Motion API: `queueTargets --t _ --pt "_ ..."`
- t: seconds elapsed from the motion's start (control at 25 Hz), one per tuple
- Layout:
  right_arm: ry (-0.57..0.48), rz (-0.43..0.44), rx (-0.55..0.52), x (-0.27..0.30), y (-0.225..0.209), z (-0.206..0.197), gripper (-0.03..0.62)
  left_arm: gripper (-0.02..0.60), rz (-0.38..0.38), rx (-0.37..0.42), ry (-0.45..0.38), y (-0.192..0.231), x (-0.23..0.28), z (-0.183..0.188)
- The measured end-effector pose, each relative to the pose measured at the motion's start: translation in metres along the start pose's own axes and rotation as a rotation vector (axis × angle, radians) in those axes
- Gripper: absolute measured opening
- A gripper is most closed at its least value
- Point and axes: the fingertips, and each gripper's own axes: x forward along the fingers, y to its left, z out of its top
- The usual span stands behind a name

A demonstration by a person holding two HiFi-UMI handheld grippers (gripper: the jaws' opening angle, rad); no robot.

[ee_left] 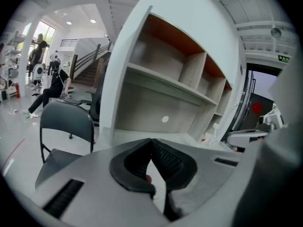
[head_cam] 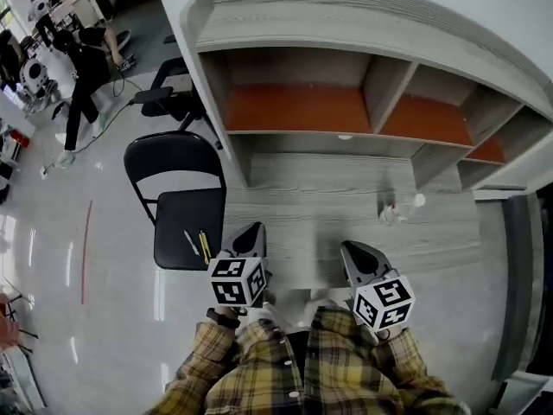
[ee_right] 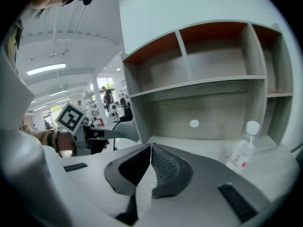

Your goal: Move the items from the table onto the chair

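A clear plastic bottle (head_cam: 397, 209) with a white cap lies on the grey table (head_cam: 311, 206) at the right; the right gripper view shows this bottle (ee_right: 242, 151) too. The black folding chair (head_cam: 177, 223) stands left of the table, with two pens (head_cam: 200, 245) lying on its seat. My left gripper (head_cam: 250, 232) hovers at the table's front left corner, beside the chair, jaws shut with nothing between them (ee_left: 151, 143). My right gripper (head_cam: 352, 250) is over the front edge of the table, well short of the bottle, also shut and empty (ee_right: 151, 147).
A shelf unit (head_cam: 346, 102) with orange-backed compartments rises at the back of the table. A black office chair (head_cam: 168, 98) stands behind the folding chair. People move about on the shiny floor at the far left (head_cam: 82, 76).
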Motion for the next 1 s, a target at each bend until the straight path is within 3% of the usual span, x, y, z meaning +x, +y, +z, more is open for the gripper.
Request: queueTargets --t 0.2,0.36,0.44,0.56,0.64,0.84,1.0 --pt "-0.065 -0.076 0.09 -0.047 -0.087 -0.001 0.021 0.005 -0.06 0.002 0.004 -0.078 0.006 -0.007" --pt "-0.101 -0.157 0.084 -0.072 -0.154 -0.003 0.029 0.005 -0.06 -0.02 0.042 -0.118 0.018 -0.027" --pt "-0.103 -0.163 0.087 -0.079 -0.177 -0.008 0.114 0.005 -0.057 -0.016 0.06 -0.131 0.02 -0.034" --pt "-0.105 -0.156 0.093 -0.079 -0.205 -0.017 0.19 0.005 -0.044 -0.008 0.075 -0.142 0.016 -0.039" --pt "-0.099 -0.147 0.107 -0.073 -0.221 -0.025 0.291 0.005 -0.026 -0.01 0.081 -0.144 0.011 -0.04" --pt "-0.043 -0.097 0.117 -0.044 -0.248 -0.047 0.348 0.005 0.025 -0.003 0.104 -0.144 0.004 -0.045" --pt "0.006 -0.055 0.06 -0.02 -0.258 -0.059 0.367 0.005 0.055 -0.001 0.125 -0.143 -0.001 -0.049"
